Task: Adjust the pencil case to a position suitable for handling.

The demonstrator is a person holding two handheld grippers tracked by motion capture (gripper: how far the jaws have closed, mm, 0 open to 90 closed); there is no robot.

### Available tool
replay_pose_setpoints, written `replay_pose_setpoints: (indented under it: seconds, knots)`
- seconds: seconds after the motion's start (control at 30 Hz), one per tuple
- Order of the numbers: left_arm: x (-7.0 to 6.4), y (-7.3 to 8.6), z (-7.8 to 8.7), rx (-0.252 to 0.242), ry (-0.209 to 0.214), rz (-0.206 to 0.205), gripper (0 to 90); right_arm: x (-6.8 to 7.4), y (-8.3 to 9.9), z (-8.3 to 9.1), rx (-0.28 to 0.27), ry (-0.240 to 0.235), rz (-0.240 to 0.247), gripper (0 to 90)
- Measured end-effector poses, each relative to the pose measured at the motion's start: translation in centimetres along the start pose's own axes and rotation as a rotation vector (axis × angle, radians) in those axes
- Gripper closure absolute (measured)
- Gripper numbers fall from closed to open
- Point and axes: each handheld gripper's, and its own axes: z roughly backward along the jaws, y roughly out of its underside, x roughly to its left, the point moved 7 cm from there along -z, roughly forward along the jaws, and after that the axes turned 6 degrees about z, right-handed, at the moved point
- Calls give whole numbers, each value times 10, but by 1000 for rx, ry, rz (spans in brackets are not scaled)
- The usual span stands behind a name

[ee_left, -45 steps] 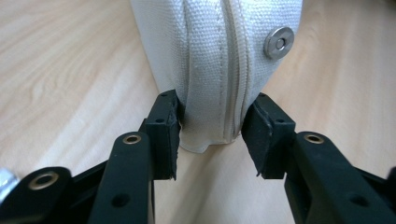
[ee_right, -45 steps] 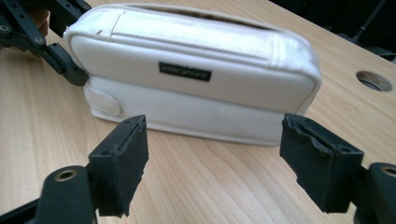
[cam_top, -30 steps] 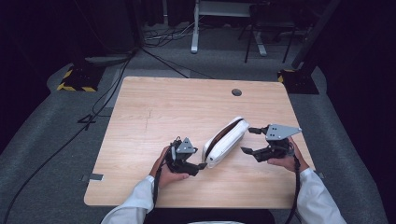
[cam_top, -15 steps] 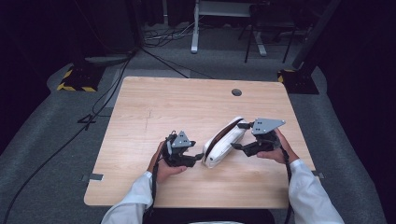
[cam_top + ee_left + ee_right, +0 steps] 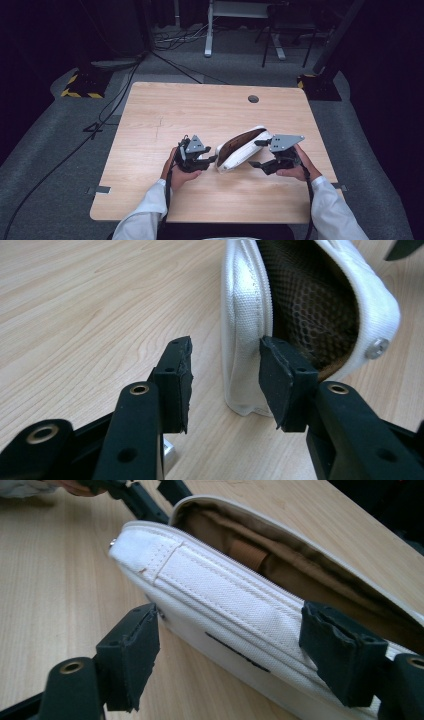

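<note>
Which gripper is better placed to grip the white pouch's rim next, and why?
Probably the left gripper: its open jaws already straddle the end rim of the white pouch, one pad at the mesh lining. The right gripper spans the pouch's broad side, open.

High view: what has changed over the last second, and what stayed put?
The right gripper moved left, in toward the white pouch, and now stands open against its side. The left gripper shifted slightly, ending open at the pouch's near end; neither gripper has closed on it. The pouch stayed unzipped in the same spot on the table.
</note>
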Motion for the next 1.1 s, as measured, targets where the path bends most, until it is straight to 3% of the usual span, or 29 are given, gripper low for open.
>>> replay_pose_setpoints:
  seconds: [0.1, 0.2, 0.4, 0.53, 0.63, 0.67, 0.7, 0.83, 0.97, 1.1]
  knots:
    - [6, 0, -5, -1, -4, 29, 481, 5, -1, 3, -3, -30, 0, 272]
    - [9, 2, -11, 11, -5, 18, 446, 3, -1, 1, 20, -5, 22, 264]
    - [12, -4, -19, -5, -22, 51, 364, -2, -5, 2, -7, 15, 13, 257]
    - [11, -6, -22, -18, -2, 67, 331, -10, -10, 5, -20, 45, 7, 249]
    - [9, -7, -26, -4, 7, 45, 326, -23, -16, 6, -38, 70, -13, 244]
    - [9, -8, -27, -2, -2, 37, 334, -26, -17, 5, -31, 75, -9, 244]
    - [7, -8, -29, -1, 15, 44, 344, -30, -16, 4, -19, 82, -2, 242]
    - [4, -10, -37, 16, 34, 21, 445, -37, -11, -6, 16, 48, -33, 240]
    - [0, -10, -38, 18, 50, -4, 696, -35, -7, -11, 36, 28, -35, 244]
    - [0, -8, -34, 38, 74, -18, 749, -29, -3, -10, 31, 26, -36, 253]
